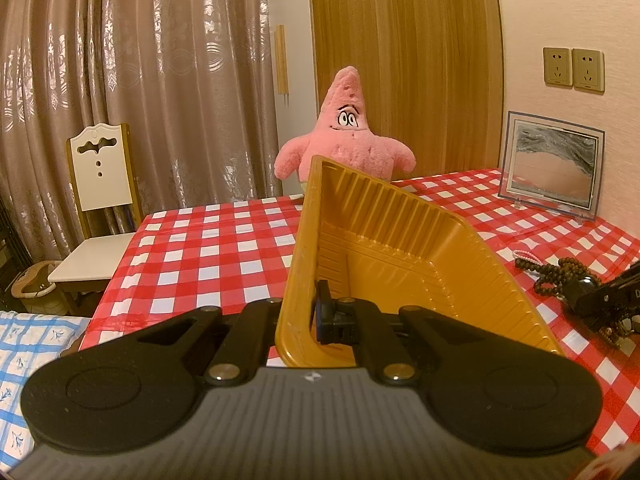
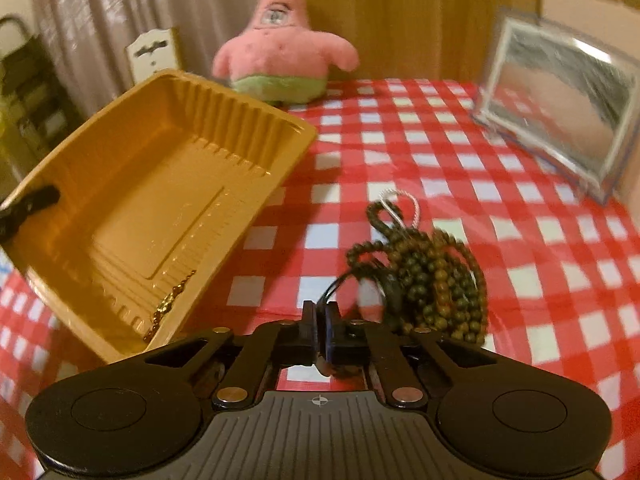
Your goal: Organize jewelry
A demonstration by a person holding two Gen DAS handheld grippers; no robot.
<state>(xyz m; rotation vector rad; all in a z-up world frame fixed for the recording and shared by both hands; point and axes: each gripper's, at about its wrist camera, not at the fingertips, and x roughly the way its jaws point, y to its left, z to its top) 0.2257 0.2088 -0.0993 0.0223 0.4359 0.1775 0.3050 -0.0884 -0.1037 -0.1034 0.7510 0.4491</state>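
Observation:
My left gripper (image 1: 304, 312) is shut on the rim of a golden plastic tray (image 1: 400, 248) and holds it tilted above the checked table. In the right wrist view the tray (image 2: 160, 184) sits at the left, tilted, with a small gold chain (image 2: 168, 304) in its near corner. My right gripper (image 2: 321, 328) is shut on a thin black cord (image 2: 336, 286) that leads to a pile of dark bead bracelets (image 2: 432, 276) on the table. The beads also show at the right of the left wrist view (image 1: 560, 276).
A pink starfish plush (image 1: 348, 128) stands at the table's far edge. A framed sand picture (image 1: 552, 164) stands at the back right. A white chair (image 1: 100, 208) is left of the red checked tablecloth (image 1: 208, 256).

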